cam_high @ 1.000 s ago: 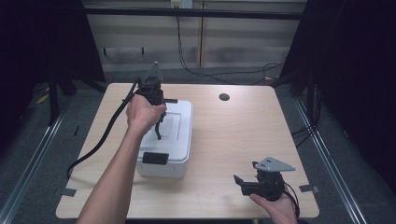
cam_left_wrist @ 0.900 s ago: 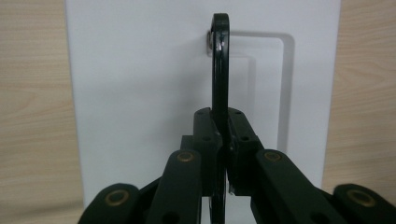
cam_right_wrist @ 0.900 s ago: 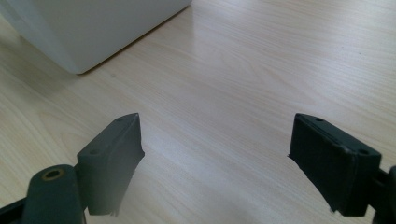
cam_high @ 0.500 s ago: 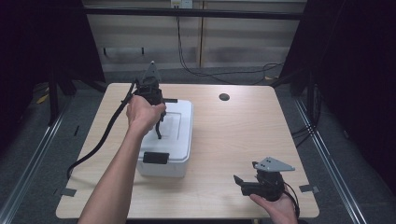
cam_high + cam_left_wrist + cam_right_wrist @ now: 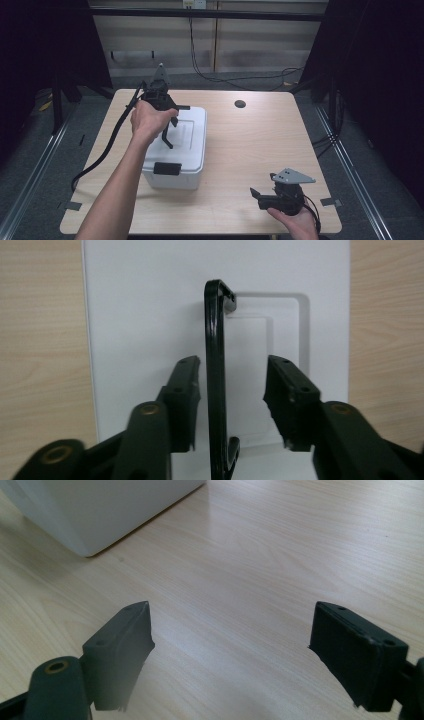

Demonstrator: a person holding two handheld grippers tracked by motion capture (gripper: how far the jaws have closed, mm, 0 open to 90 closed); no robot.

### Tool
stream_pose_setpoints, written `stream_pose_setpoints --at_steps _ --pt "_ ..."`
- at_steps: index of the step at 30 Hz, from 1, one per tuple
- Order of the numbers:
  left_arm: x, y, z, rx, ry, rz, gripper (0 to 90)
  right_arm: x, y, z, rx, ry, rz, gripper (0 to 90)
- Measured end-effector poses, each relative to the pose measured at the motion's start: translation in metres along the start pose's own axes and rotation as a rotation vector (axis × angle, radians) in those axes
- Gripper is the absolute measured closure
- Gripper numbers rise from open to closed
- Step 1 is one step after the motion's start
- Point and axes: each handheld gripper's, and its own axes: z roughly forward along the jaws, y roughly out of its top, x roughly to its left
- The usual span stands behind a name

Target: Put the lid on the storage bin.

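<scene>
Two grippers work at a pale wooden table point(image 5: 260, 150). Nearest, at about five o'clock on the tabletop in the high view, the right gripper point(image 5: 257, 195) rests low near the front edge in the person's right hand point(image 5: 295, 222), pointing toward nine o'clock. In the right gripper view its jaws stand wide apart with nothing between them, bare wood below and a corner of the white box point(image 5: 95, 515) at eleven o'clock.

Farther in, at about nine o'clock from the table's centre, sits the white box point(image 5: 182, 150), lid on, with a black latch point(image 5: 167, 168) on its near face. Its black handle point(image 5: 167, 134) stands raised above the lid.

Over the far end of the box, the left hand point(image 5: 149, 120) holds the left gripper point(image 5: 170, 131) pointing down. In the left gripper view the jaws are partly open on either side of the upright handle point(image 5: 216, 370); the bar sits just beside the left jaw, with a clear gap to the right one, not clamped.

At one o'clock, near the table's far edge, is a small dark round hole point(image 5: 240, 104).
</scene>
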Motion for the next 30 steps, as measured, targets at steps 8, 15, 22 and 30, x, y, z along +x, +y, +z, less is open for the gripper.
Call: stream_pose_setpoints --at_steps 8,15,22,30 --pt "0.012 0.0 -0.011 -0.023 -0.045 0.068 32.9 0.0 0.0 0.0 0.001 0.0 -0.002 16.5" --pt "0.037 -0.003 -0.012 -0.069 -0.131 0.099 24.7 0.0 0.0 0.0 0.004 -0.001 0.001 16.5" --pt "0.059 -0.011 -0.017 -0.12 -0.211 0.184 20.1 0.0 0.0 0.001 0.004 -0.004 0.001 16.5" --pt "0.075 -0.026 -0.03 -0.245 -0.273 0.318 17.9 0.0 0.0 0.001 0.003 -0.006 0.003 16.4"
